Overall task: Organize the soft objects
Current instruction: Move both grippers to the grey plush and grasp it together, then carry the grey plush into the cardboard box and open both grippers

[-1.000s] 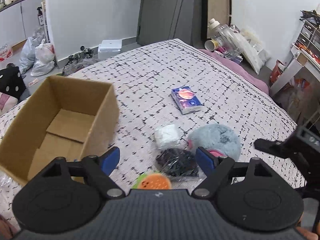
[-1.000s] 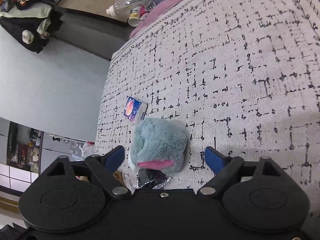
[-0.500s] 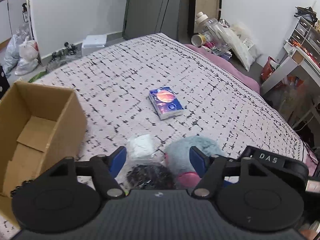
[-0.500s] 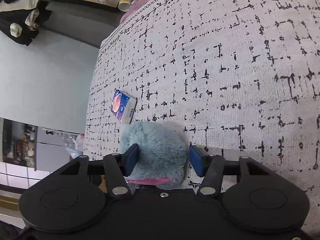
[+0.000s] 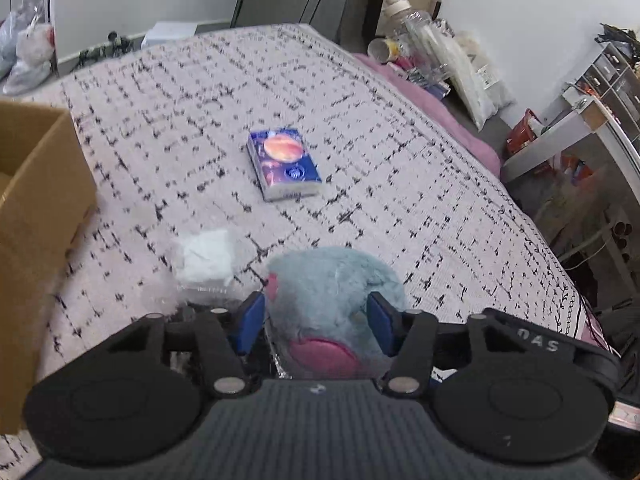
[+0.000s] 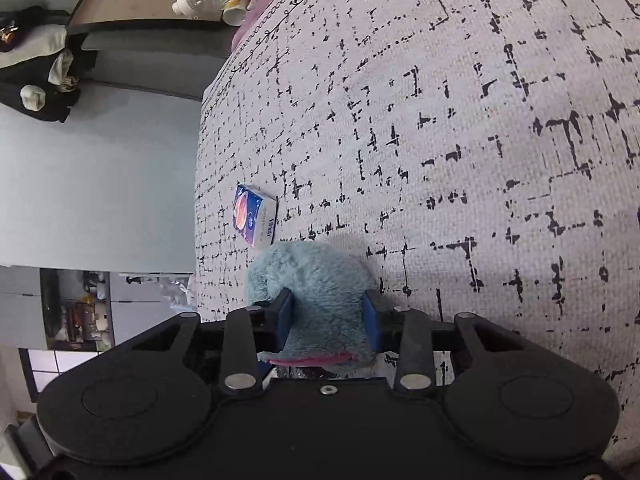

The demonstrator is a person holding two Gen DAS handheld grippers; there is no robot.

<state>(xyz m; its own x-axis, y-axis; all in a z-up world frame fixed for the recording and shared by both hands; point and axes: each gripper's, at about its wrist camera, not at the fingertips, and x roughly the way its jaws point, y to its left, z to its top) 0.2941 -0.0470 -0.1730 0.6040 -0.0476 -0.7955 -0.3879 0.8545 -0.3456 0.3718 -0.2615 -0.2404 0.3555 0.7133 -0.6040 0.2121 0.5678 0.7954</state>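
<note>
A fluffy blue-grey plush toy [image 5: 332,280] with a pink patch lies on the patterned bed cover. My left gripper [image 5: 316,320] has its blue pads on both sides of the toy. My right gripper [image 6: 328,316] is shut on the same plush toy [image 6: 316,276], pressing its sides. A blue tissue pack [image 5: 282,164] lies further up the bed and also shows in the right wrist view [image 6: 256,216]. A white soft packet [image 5: 206,254] in clear wrap lies left of the toy. A brown cardboard box [image 5: 36,184] stands at the left edge.
The bed cover [image 5: 360,140] falls off to the right toward a white desk [image 5: 560,128] and clutter. Bottles and bags [image 5: 424,48] are piled beyond the far corner. A dark wrapped item is partly hidden behind my left gripper's fingers.
The left gripper moved right, from over the dark packet to around the plush toy, and narrowed. The right gripper closed from wide open onto the toy.
</note>
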